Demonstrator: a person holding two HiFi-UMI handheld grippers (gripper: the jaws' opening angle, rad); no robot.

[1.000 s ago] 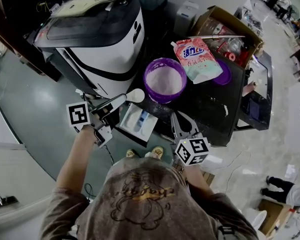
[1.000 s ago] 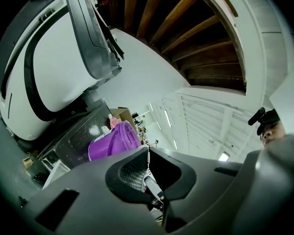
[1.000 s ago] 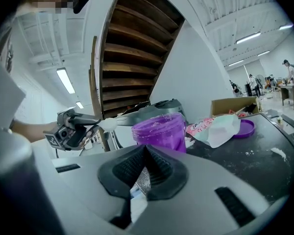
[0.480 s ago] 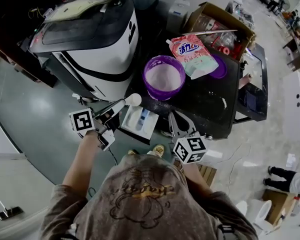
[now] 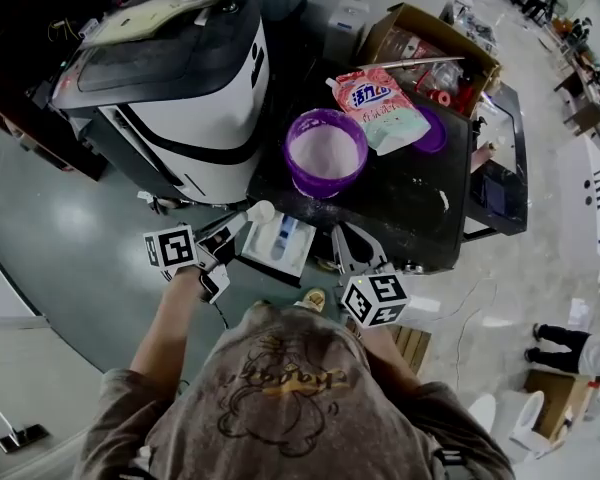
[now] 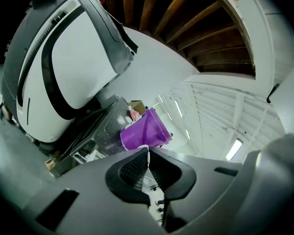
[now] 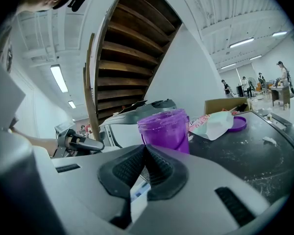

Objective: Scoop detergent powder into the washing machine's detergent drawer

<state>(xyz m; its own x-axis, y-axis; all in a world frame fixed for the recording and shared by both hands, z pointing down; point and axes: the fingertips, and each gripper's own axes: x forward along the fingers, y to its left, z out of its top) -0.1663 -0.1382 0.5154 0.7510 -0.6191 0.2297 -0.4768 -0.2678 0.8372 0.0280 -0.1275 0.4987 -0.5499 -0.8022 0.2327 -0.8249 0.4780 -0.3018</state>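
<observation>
Purple tub [image 5: 326, 153] of white powder on the dark table [image 5: 410, 203]. On the tub's near side — the pulled-out detergent drawer [image 5: 280, 244], white scoop [image 5: 260, 211] over its left edge, handle pinched tight in the left gripper [image 5: 226, 236]. Also nearside of the tub, right gripper [image 5: 348, 236] (jaws pressed together, nothing between).

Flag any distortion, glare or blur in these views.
Head view: heavy fisheye bending, sheen on the glossy grey floor. Left gripper view: dark vignetted corners; the left tongs, shut on a white plastic scoop, look slightly soft. Right gripper view: ceiling strip light blown out.
</observation>
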